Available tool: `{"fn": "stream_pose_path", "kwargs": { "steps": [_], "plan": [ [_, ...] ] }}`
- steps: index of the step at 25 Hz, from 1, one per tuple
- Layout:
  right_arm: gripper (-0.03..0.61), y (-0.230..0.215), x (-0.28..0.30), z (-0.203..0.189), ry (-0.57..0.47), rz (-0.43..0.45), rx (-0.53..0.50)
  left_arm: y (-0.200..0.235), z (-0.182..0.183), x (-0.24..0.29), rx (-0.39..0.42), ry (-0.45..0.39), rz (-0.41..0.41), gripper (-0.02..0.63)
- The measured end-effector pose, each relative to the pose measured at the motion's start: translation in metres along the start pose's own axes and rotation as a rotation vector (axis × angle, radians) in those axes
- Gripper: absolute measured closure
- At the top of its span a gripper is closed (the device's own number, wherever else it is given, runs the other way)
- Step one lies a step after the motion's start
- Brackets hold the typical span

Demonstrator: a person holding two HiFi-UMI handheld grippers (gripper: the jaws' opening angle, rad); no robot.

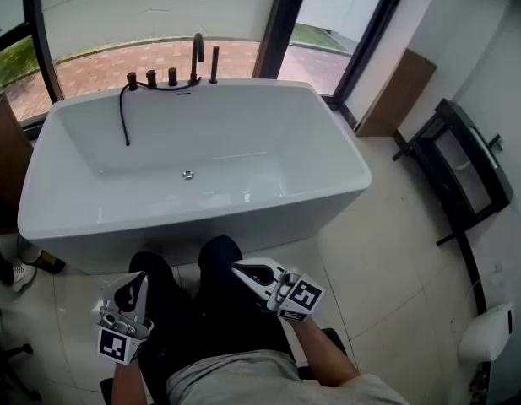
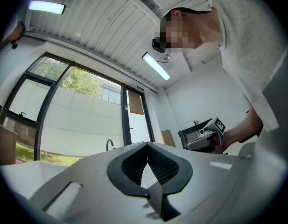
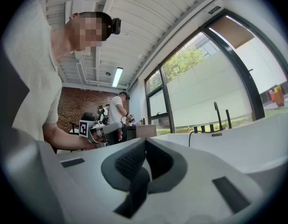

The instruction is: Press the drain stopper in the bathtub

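The white bathtub [image 1: 66, 218] fills the middle of the head view, and its small round metal drain stopper [image 1: 187, 175] sits on the tub floor. Both grippers hang low in front of the tub's near wall, well short of the stopper, over the person's dark trousers. My left gripper [image 1: 139, 280] is shut and empty. My right gripper [image 1: 241, 269] is also shut, its tips pointing left. In the left gripper view the left gripper's [image 2: 146, 146] pads meet at the tips; the right gripper view shows the right gripper [image 3: 144, 141] closed the same way.
A black faucet [image 1: 197, 56] with knobs and a hanging shower hose [image 1: 123, 116] stands on the tub's far rim before a big window. A black rack [image 1: 463, 171] and a wooden board [image 1: 404, 91] are at the right. Another person [image 3: 116, 115] stands in the background.
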State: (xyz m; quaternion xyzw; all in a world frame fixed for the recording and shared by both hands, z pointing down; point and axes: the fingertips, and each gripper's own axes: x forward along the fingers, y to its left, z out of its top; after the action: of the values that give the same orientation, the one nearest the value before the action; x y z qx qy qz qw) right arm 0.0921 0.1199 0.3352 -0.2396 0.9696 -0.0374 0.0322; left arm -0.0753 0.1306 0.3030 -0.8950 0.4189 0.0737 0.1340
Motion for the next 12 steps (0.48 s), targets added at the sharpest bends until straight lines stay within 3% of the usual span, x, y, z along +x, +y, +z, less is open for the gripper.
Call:
{"fn": "stream_pose_path", "kwargs": {
  "steps": [8,12],
  "plan": [
    [0.578,-0.073,0.007,0.041,0.06,-0.023,-0.146,0.091,0.034,0.069,0.179,-0.055,-0.034,0.623],
    [0.578,-0.121,0.024,0.058,0.138,-0.003,-0.255,0.136,0.026,0.109,0.192,-0.083,-0.001,0.623]
  ]
}}
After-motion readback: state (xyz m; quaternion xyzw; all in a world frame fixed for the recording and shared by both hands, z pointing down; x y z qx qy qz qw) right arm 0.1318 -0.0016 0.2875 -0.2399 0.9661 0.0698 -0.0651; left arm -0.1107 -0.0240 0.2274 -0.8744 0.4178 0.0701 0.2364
